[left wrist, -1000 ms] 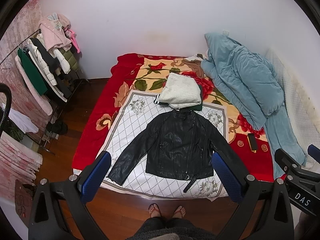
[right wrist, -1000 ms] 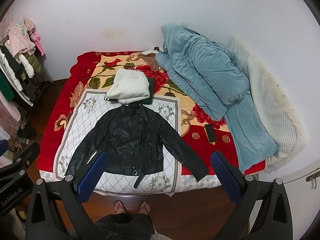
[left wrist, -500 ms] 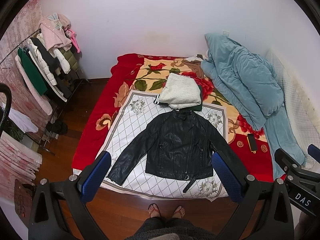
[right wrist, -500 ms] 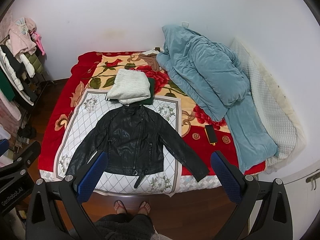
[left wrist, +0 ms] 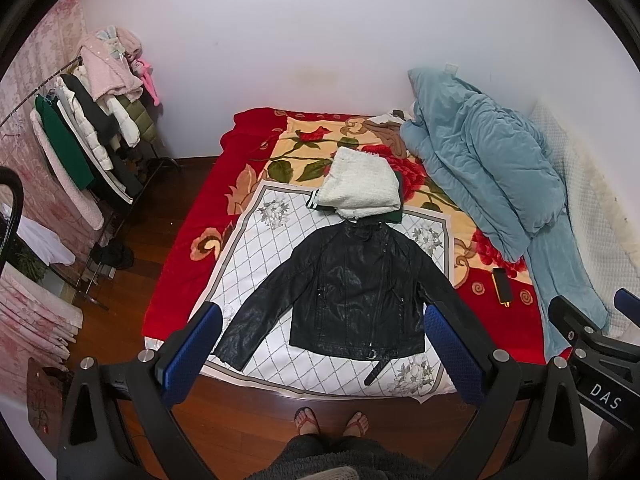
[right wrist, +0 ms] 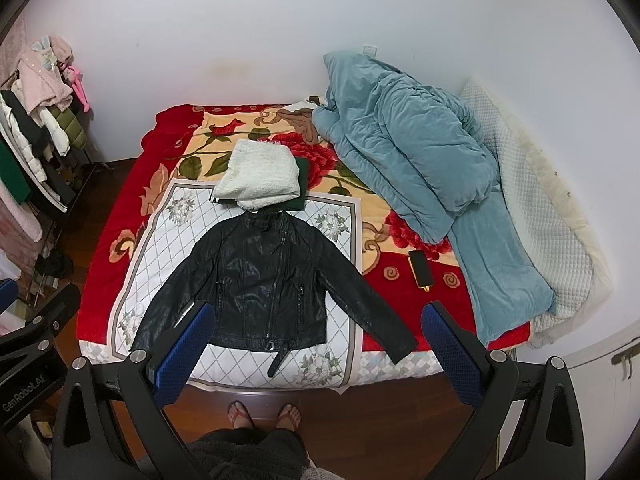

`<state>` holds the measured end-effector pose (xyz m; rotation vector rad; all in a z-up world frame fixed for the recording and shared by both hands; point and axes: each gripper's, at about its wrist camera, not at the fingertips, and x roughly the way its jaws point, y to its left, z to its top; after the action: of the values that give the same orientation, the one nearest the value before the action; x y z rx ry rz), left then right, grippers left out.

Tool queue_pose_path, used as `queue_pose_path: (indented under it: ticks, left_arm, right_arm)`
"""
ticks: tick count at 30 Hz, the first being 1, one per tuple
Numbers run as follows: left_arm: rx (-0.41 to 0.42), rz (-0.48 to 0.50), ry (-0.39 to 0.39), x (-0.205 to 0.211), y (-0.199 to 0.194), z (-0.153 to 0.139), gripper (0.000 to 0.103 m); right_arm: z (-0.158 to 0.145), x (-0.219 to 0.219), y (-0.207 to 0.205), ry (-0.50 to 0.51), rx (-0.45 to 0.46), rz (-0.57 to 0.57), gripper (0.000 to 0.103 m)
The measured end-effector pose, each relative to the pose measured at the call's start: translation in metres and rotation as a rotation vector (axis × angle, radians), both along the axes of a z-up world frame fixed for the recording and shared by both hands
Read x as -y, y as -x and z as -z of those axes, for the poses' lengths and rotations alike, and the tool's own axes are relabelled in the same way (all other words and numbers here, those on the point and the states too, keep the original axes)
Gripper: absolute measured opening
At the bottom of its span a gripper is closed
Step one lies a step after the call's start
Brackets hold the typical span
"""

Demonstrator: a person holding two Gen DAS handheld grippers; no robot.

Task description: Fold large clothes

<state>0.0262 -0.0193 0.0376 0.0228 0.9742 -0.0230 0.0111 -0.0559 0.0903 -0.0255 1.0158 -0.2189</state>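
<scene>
Left wrist: black leather jacket [left wrist: 356, 292] flat, sleeves spread.

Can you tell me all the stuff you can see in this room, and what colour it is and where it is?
Jacket: one, black, spread flat on the near part of the bed, sleeves out.
Folded clothes: a small stack, white on top of dark green, just beyond the jacket's collar.
Blanket: one, red with flowers, covering the bed.
Patterned cloth: one, white with diamond lines, under the jacket.
Duvet: one, blue-grey, bunched along the bed's right side.
Phone: one, black with a yellow edge, on the blanket between jacket and duvet.
Clothes rack: one, hung with pink, white, green and black clothes, at the left wall.
Floor: dark wood.
Feet: two, in flip-flops, at the bed's foot.
Left gripper: black with blue pads, jaws open.
Right gripper: same, jaws open.
</scene>
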Motion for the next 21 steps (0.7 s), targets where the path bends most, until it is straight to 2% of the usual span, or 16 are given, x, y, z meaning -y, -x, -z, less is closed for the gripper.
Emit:
queue_pose_path:
  ticks: [6,9,12,16,21]
  left_arm:
    - [0.002,0.0,0.002,0.001,0.001,0.001,0.103]
    - [0.003,0.006,0.0,0.01,-0.008,-0.002,0.103]
    - [0.029,0.003,-0.024,0.017,-0.025,0.01,0.103]
    - [0.067,-0.017,-0.08,0.013,-0.045,0.055,0.103]
    - [0.021,-0.018,-0.14,0.013,-0.084,0.127,0.103]
  right_arm:
    - [-0.003,-0.001,-0.004,-0.007,-0.002,0.003,0.103]
    - [-0.003,-0.004,-0.009,-0.015,-0.006,0.012,0.103]
    - [0.009,-0.001,-0.014,-0.034,0.01,0.047,0.103]
    - [0.053,0.022,-0.028,-0.1,0.006,0.115,0.103]
    - [0.154,0.087,-0.055,-0.176,-0.073,0.332,0.102]
